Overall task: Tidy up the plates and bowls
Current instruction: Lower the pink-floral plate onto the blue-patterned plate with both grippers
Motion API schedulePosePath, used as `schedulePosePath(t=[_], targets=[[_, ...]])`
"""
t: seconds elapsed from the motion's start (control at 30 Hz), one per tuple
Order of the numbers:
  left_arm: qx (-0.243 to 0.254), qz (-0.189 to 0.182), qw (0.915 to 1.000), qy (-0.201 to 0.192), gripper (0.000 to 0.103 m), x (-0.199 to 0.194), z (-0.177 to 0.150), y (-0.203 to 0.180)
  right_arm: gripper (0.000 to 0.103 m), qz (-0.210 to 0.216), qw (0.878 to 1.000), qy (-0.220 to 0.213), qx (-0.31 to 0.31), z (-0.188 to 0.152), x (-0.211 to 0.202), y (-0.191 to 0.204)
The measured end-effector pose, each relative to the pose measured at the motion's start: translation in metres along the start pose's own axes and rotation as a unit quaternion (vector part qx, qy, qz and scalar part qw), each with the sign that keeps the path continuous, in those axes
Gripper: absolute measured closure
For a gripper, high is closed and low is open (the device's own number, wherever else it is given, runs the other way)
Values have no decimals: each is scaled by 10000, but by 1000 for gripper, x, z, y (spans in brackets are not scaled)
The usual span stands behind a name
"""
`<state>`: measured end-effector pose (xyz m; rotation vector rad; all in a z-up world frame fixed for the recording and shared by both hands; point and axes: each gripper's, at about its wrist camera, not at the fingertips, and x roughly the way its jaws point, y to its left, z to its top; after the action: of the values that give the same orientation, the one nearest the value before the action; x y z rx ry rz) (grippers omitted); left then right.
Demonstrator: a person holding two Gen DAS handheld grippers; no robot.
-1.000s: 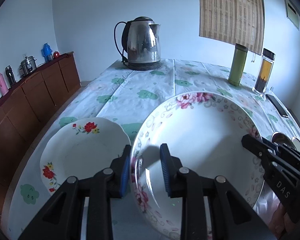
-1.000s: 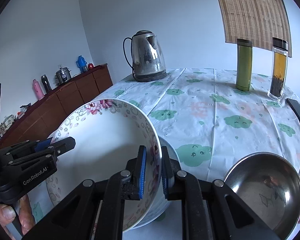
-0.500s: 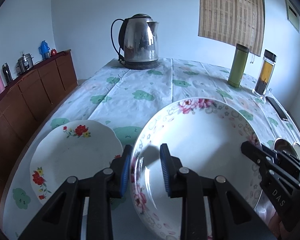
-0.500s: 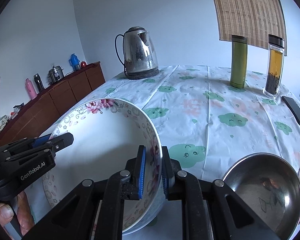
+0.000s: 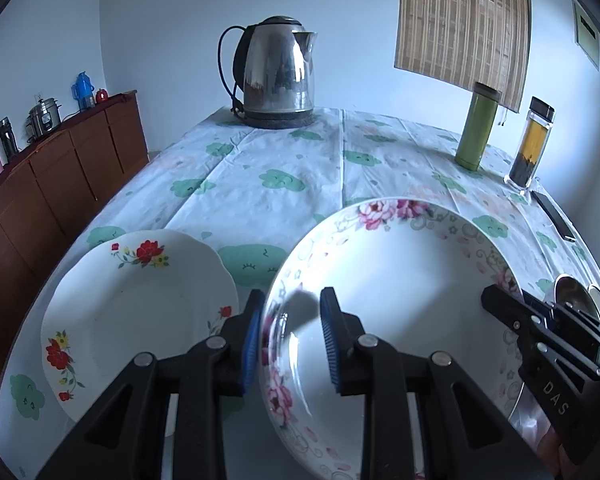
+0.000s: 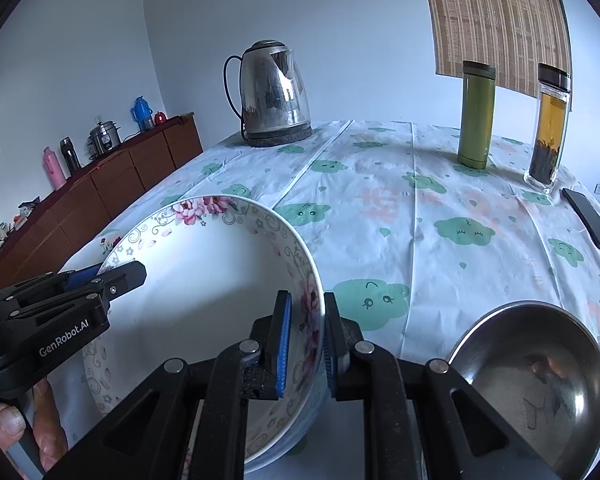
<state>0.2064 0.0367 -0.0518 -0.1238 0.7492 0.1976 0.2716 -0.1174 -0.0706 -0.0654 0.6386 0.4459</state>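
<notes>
A large white bowl with pink flowers [image 5: 400, 300] is held tilted above the table between both grippers. My left gripper [image 5: 290, 340] is shut on its left rim, one blue pad inside and one outside. My right gripper [image 6: 306, 340] is shut on the bowl's [image 6: 204, 280] right rim in the same way. Each gripper shows in the other's view: the right gripper [image 5: 500, 304] at the bowl's far side, the left gripper [image 6: 132, 274] with a hand below it. A white plate with red flowers [image 5: 140, 312] lies on the table left of the bowl.
A steel bowl [image 6: 532, 376] lies on the cloth-covered table [image 5: 284, 168] at the right, near the front edge. Further back stand a kettle [image 5: 278, 76], a green flask [image 5: 478, 128], a tea bottle [image 5: 532, 144] and a phone [image 5: 554, 214]. A wooden sideboard [image 5: 60, 176] runs along the left.
Both grippers keep their grip on the bowl. The views have tipped slightly: more of the table's far part shows, and the bowl sits a little lower in the right wrist view.
</notes>
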Motion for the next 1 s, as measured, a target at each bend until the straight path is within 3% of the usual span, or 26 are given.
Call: schedulePosePath(t=[1.0], targets=[[31,-33,9998,216,77,15,-5,2,82,-339,9983,185,-441,0,16,12]])
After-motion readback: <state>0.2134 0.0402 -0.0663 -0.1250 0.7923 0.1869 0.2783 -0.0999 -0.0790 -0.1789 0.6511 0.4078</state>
